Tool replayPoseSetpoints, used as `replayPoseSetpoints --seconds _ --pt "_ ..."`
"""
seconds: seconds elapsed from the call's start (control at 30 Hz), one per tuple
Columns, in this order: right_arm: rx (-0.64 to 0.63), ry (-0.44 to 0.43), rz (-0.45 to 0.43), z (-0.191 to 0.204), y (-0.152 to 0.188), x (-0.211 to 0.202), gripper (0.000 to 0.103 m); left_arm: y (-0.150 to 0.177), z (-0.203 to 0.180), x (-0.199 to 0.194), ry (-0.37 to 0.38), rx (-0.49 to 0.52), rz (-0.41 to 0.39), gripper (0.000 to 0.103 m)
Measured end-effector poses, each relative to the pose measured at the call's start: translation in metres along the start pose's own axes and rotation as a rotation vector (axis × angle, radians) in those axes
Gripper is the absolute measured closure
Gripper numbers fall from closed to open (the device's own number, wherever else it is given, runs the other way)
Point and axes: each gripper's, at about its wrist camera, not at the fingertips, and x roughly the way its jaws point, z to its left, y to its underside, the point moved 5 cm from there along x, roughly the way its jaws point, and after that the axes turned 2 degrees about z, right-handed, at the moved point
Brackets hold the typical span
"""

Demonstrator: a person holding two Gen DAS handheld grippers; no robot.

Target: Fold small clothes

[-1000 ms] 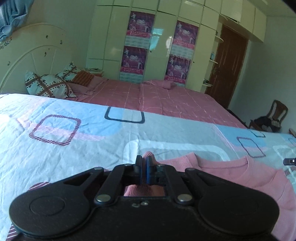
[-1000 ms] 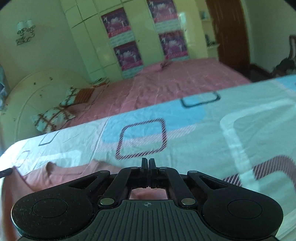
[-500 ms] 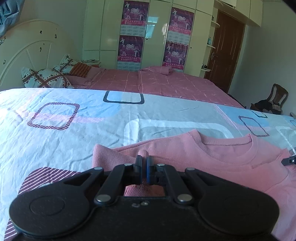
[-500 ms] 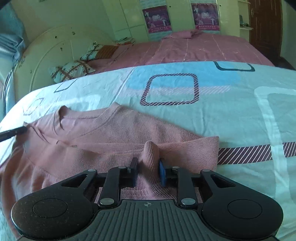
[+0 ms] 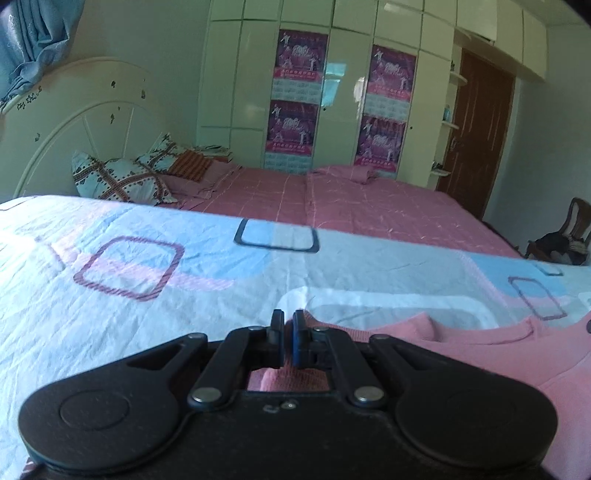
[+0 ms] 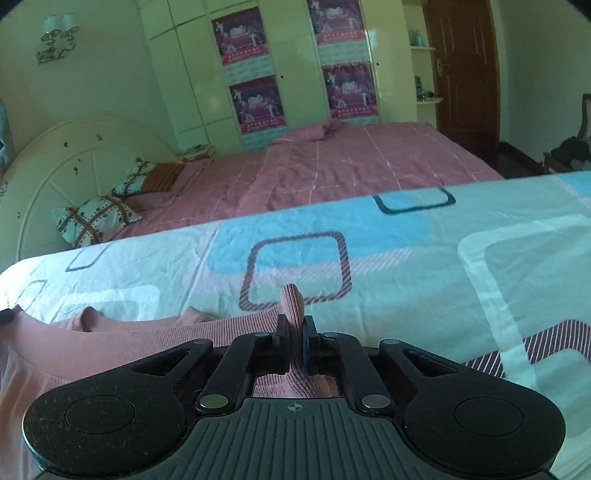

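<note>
Left gripper (image 5: 288, 325), right gripper (image 6: 295, 328): black linkages, silver pivot screws, blue fingers (image 6: 306, 341).

No text can be read in either view. The four purple posters (image 5: 298, 55) on the wardrobe (image 5: 343, 33), in the upper middle of both frames, each carry a red banner with a line of characters and a pale calendar grid (image 5: 286, 161) beneath, but all of it is too small and blurred to make out. The headboard (image 5: 74, 122) at left bears a small dark scribble-like mark (image 5: 31, 99) near its upper edge in the left view; whether it is lettering or ornament cannot be told. The right gripper's body shows a small crosshair mark (image 6: 294, 407), not a letter.
</note>
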Motion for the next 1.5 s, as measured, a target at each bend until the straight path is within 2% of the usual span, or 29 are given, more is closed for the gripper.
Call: replayPoseSetpoints --seconds 0.1,0.2,0.27,0.3,0.33,0.43,0.53,0.6,0.67,0.73,0.8,0.87,0.97,1.1,1.17,1.27,1.4,1.5 --pt "0.02 0.037 0.061 -0.008 0.016 0.02 0.098 0.024 0.015 0.016 -0.069 -0.01 0.096 0.103" --pt "-0.001 0.052 0.056 -0.009 0.021 0.02 0.098 0.024 0.016 0.01 -0.041 -0.005 0.094 0.102" --pt "-0.043 0.074 0.045 -0.005 0.018 0.014 0.083 0.022 0.015 0.005 -0.041 0.02 0.082 0.095" --pt "-0.047 0.09 0.029 -0.005 0.016 0.009 0.069 0.021 0.015 0.0 -0.043 0.019 0.07 0.089" --pt "-0.039 0.099 0.003 -0.006 0.015 0.002 0.066 0.019 0.015 -0.006 -0.042 0.013 0.053 0.086" --pt "-0.027 0.062 -0.015 -0.004 0.013 -0.016 0.066 0.014 0.009 -0.026 -0.013 0.014 0.015 0.084" --pt "-0.105 0.052 0.002 0.011 0.023 -0.029 0.066 0.014 -0.012 -0.049 0.053 0.088 -0.007 0.083" --pt "-0.13 0.034 0.028 0.02 0.034 -0.033 0.066 0.021 -0.029 -0.059 0.118 0.129 0.01 0.081" --pt "-0.135 0.022 0.048 0.028 0.044 -0.036 0.066 0.032 -0.044 -0.056 0.149 0.181 0.043 0.078" --pt "-0.144 0.011 0.064 0.036 0.054 -0.037 0.066 0.041 -0.049 -0.046 0.137 0.2 0.073 0.078" --pt "-0.166 0.013 0.077 0.041 0.064 -0.037 0.066 0.051 -0.041 -0.027 0.07 0.192 0.131 0.077" --pt "-0.194 0.051 0.107 0.041 0.076 -0.034 0.066 0.053 -0.03 -0.02 0.067 0.144 0.118 0.077" --pt "-0.235 0.09 0.095 0.031 0.087 -0.033 0.066 0.054 -0.033 -0.022 0.041 0.176 0.114 0.076" --pt "-0.179 0.11 0.115 0.029 0.085 -0.044 0.066 0.051 -0.027 -0.035 0.017 0.115 0.127 0.079" --pt "-0.177 0.098 0.098 0.038 0.087 -0.055 0.066 0.051 -0.029 -0.053 0.043 0.106 0.112 0.079" --pt "-0.196 0.036 0.07 0.064 0.091 -0.072 0.066 0.053 -0.044 -0.075 0.09 0.14 0.091 0.079" --pt "-0.228 -0.017 0.067 0.102 0.094 -0.072 0.066 0.06 -0.073 -0.085 0.167 0.144 0.111 0.074" --pt "-0.259 -0.027 0.087 0.125 0.105 -0.066 0.066 0.075 -0.088 -0.082 0.15 0.191 0.15 0.071"
